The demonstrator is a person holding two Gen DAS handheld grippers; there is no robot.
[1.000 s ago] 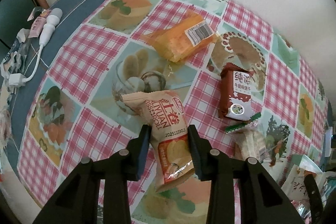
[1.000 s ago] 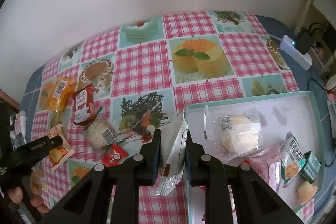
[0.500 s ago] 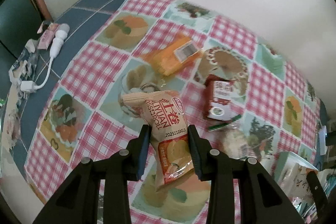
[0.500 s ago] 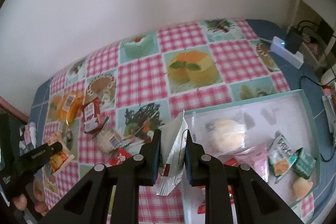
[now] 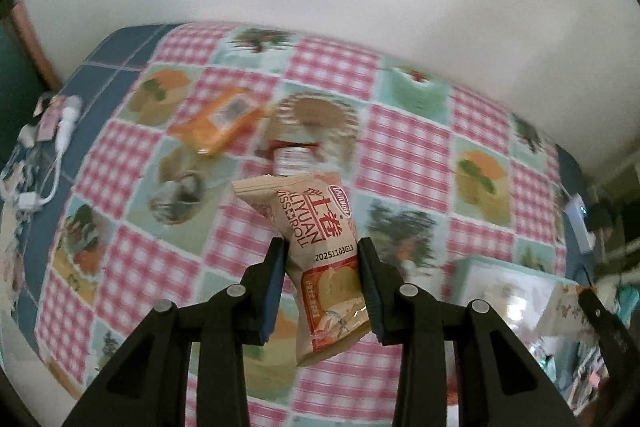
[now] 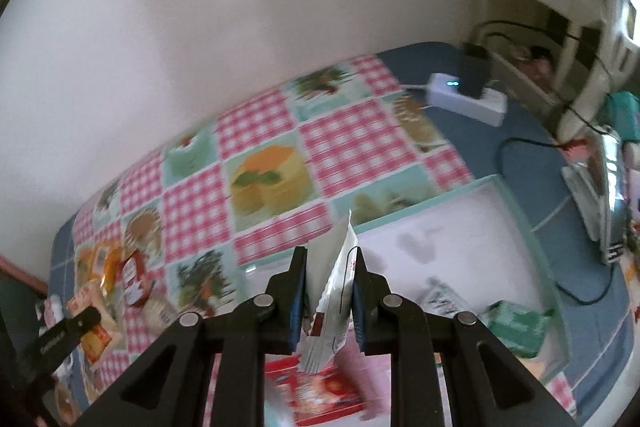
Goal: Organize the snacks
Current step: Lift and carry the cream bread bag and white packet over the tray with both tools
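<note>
My left gripper (image 5: 322,247) is shut on a tan and red egg-roll packet (image 5: 320,251), held upright above the checked tablecloth (image 5: 404,147). An orange packet (image 5: 220,121) and a dark red packet (image 5: 292,161) lie on the cloth beyond it. My right gripper (image 6: 329,259) is shut on a white packet (image 6: 334,291) above the near left part of the mint-edged tray (image 6: 532,247). In the tray lie a green packet (image 6: 516,327), a white packet (image 6: 444,301) and a red packet (image 6: 324,395). The left gripper's tip (image 6: 64,335) shows at the lower left of the right wrist view.
A white power strip (image 6: 464,99) with a black plug and cables sits on the blue table beyond the tray. A shiny packet (image 6: 604,203) lies to the tray's right. A white charger cable (image 5: 60,139) lies at the table's left end. A wall runs behind the table.
Both grippers rose and swept right with their packets. The right one now hangs over the tray, and the tray has come into the left wrist view's lower right.
</note>
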